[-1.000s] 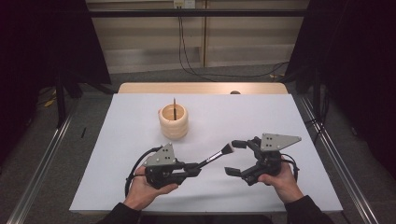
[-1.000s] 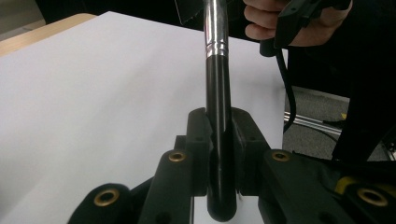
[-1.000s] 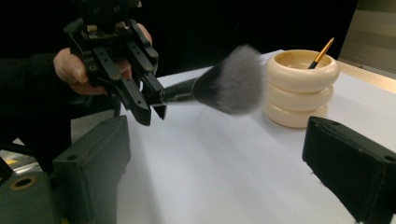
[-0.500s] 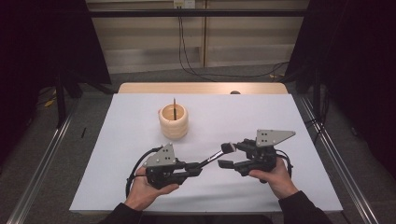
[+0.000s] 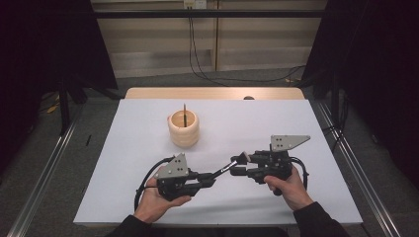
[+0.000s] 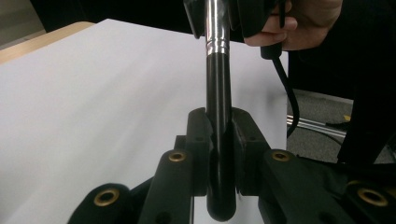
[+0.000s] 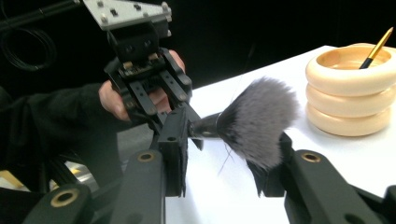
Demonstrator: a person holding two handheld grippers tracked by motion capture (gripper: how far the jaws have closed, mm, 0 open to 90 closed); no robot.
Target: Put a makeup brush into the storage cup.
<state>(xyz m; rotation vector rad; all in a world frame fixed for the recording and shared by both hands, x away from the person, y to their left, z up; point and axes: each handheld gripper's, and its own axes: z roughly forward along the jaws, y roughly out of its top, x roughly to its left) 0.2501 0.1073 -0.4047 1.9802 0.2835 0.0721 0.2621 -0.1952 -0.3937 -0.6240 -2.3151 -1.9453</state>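
Left gripper (image 5: pixel 210 178) fingers pinch brush (image 5: pixel 223 171) handle; right gripper (image 5: pixel 236 164) fingers have been closing around bristles. Ringed wooden pot (image 5: pixel 184 129) well apart on worktop (image 5: pixel 276 123).

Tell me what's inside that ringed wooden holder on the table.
A thin dark stick with a gold tip stands tilted inside the holder, leaning on its rim. Its lower end and the holder's bottom are hidden by the wall.

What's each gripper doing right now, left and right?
Left gripper: shut on the black handle of the makeup brush.
Right gripper: jaws just closing around the brush's bristle head, not yet clamped.
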